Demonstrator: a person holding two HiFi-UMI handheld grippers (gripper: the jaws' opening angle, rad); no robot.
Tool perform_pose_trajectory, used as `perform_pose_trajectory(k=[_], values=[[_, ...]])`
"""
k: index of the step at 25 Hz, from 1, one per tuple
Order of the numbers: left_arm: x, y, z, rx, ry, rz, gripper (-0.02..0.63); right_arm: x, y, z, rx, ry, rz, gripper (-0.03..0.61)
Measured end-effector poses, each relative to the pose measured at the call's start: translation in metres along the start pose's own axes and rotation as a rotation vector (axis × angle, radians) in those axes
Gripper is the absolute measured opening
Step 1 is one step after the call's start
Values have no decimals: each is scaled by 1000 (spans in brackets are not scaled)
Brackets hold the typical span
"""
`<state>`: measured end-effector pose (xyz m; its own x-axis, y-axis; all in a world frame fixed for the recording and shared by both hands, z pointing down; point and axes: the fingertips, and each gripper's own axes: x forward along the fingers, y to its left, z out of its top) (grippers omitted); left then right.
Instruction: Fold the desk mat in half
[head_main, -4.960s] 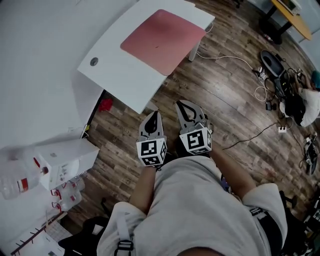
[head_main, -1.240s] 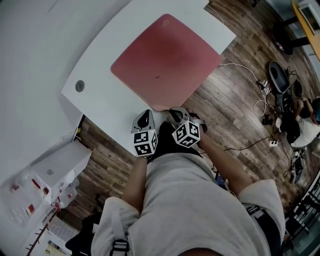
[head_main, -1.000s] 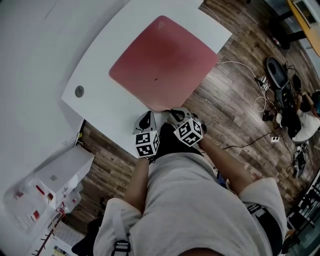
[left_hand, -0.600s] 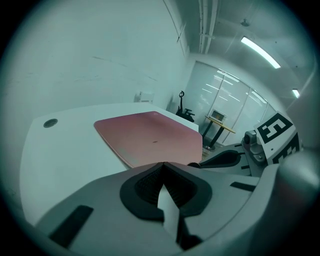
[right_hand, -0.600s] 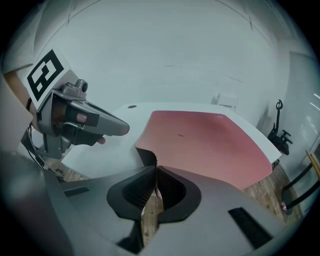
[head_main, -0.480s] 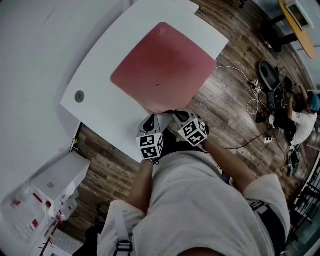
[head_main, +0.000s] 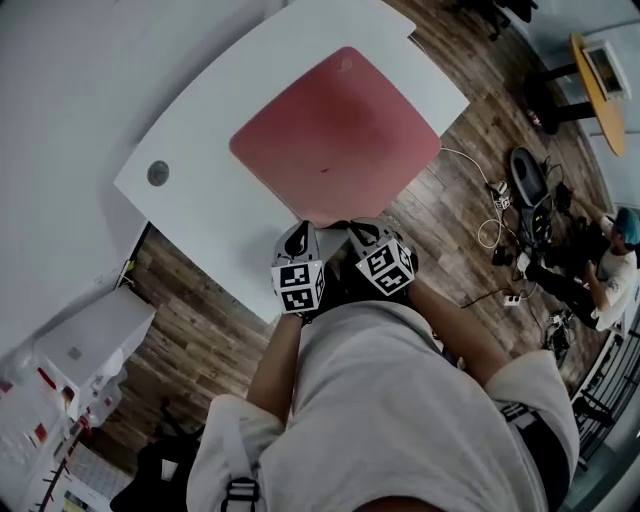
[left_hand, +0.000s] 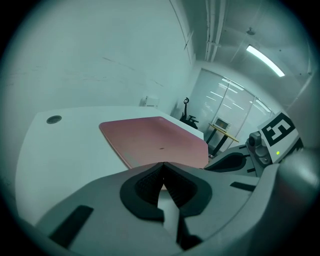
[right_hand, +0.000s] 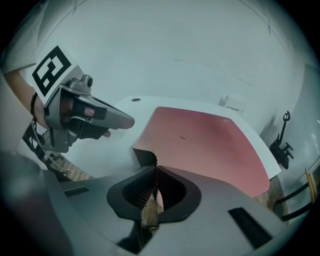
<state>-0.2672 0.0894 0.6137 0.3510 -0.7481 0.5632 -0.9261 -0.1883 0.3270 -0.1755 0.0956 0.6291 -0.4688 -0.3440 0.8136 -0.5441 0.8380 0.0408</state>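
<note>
A pink desk mat (head_main: 335, 135) lies flat on the white table (head_main: 200, 190), with one corner pointing toward me. My right gripper (head_main: 358, 232) is at that near corner. In the right gripper view the corner curls up, dark underside showing, and the right gripper (right_hand: 156, 170) is shut on the mat (right_hand: 210, 145) edge. My left gripper (head_main: 297, 235) hovers just left of the corner over bare table. Its jaws (left_hand: 162, 164) meet with nothing between them, and the mat (left_hand: 155, 140) spreads out beyond. The left gripper (right_hand: 127, 121) also shows in the right gripper view, apart from the mat.
A round cable grommet (head_main: 158, 173) sits in the table's left part. White boxes (head_main: 80, 350) stand on the wooden floor at the left. Cables and gear (head_main: 520, 190) lie on the floor at the right, beside a seated person (head_main: 615, 250).
Both grippers came from over the floor up to the table's near edge. The right gripper has taken hold of the mat's near corner, which is now slightly lifted.
</note>
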Motion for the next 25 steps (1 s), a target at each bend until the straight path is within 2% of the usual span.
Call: perform_pose_trajectory(k=[9,16,25], values=[[-2,12,0,-14,5,101,12,6,-1,2,16,-62,65,48],[-5,0,-3,-5,26,156,12,-1,2,-3,40,-111,127,48],[2,-28,0,25,36,172,12,-7,-14,-2,35,-168,143,48]])
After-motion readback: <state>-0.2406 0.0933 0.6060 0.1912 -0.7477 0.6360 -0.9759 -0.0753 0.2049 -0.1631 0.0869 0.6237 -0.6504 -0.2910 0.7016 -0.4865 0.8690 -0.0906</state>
